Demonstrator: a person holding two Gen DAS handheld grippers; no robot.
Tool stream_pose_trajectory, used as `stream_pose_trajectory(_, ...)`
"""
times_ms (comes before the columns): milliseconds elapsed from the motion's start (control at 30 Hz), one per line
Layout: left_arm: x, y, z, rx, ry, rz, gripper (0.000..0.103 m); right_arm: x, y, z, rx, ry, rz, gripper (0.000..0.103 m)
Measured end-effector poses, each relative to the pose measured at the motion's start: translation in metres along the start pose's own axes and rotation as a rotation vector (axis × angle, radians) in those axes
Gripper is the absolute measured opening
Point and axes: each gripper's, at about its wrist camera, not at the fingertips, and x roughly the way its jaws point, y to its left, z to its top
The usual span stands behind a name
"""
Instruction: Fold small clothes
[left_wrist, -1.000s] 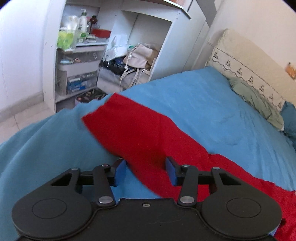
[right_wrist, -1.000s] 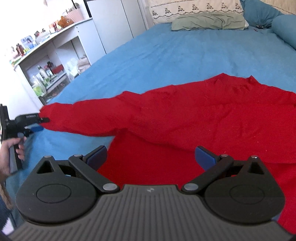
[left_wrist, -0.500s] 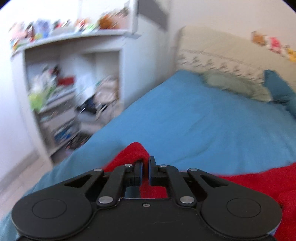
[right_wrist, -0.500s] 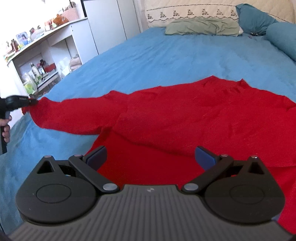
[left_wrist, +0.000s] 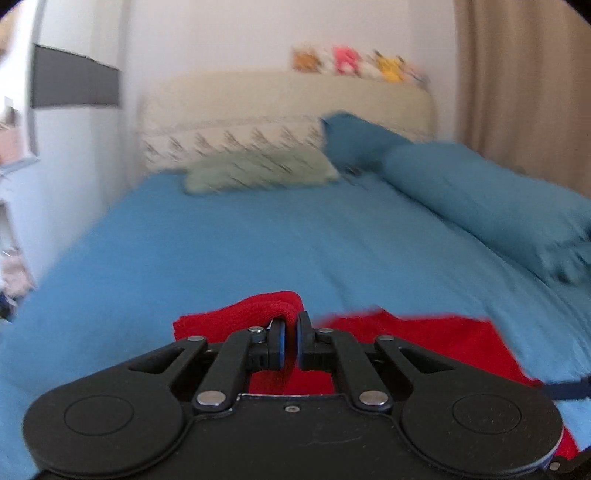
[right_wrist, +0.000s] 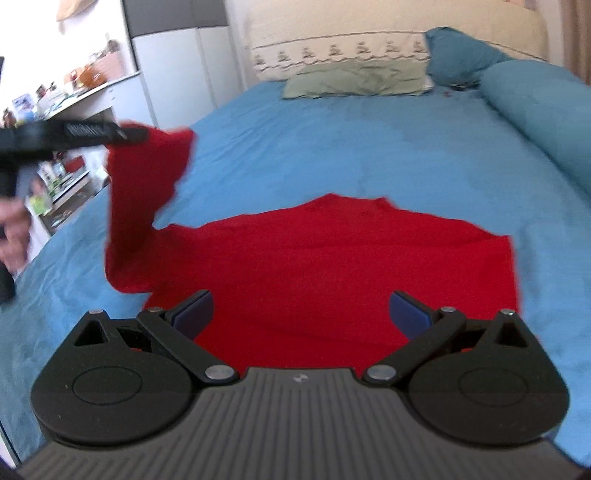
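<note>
A red knit sweater (right_wrist: 332, 258) lies spread on the blue bedspread (right_wrist: 351, 147). Its left sleeve (right_wrist: 147, 192) hangs lifted off the bed, its cuff pinched in my left gripper (right_wrist: 136, 134). In the left wrist view my left gripper (left_wrist: 290, 343) is shut on the red sleeve cuff (left_wrist: 258, 310), above the sweater body (left_wrist: 424, 343). My right gripper (right_wrist: 301, 314) is open and empty, low over the sweater's near hem.
Pillows (right_wrist: 354, 77) and a blue bolster (right_wrist: 546, 110) lie at the head of the bed. A white shelf unit with clutter (right_wrist: 66, 110) stands to the left of the bed. Curtain (left_wrist: 524, 81) hangs at the right.
My left gripper closed on the sleeve cuff, then lifted it and swung it right, toward the sweater body. My right gripper stayed open over the hem.
</note>
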Motion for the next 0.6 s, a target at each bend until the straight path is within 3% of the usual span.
stream_pose_trajectory(133, 0.041, -0.060, -0.041, -0.009, 0.133, -0.045, 0.006, -0.019, -0.036, -0.008, 0.036, 0.009, -0.033, 0.103)
stream_pose_trajectory(267, 0.072, -0.092, -0.081, 0.008, 0.243, -0.042, 0.006, -0.024, -0.066, -0.018, 0.062, 0.031, -0.058, 0.103)
stream_pose_trajectory(367, 0.081, -0.095, -0.100, 0.000, 0.281, -0.042, 0.006, -0.024, -0.081, -0.024, 0.072, 0.047, -0.065, 0.103)
stream_pose_trajectory(500, 0.080, -0.091, -0.101, 0.004, 0.273, -0.042, 0.007, -0.021, -0.093, -0.031, 0.077, 0.056, -0.070, 0.103)
stream_pose_trajectory(533, 0.079, -0.091, -0.100, 0.000, 0.267, -0.044, 0.012, -0.018, -0.093, -0.030, 0.079, 0.057, -0.070, 0.103)
stream_pose_trajectory(567, 0.075, -0.088, -0.097, -0.015, 0.260, -0.049, 0.033, -0.017, -0.095, -0.030, 0.080, 0.054, -0.071, 0.103)
stream_pose_trajectory(600, 0.069, -0.084, -0.095, -0.036, 0.251, -0.062, 0.046, -0.016, -0.096, -0.028, 0.082, 0.050, -0.072, 0.103)
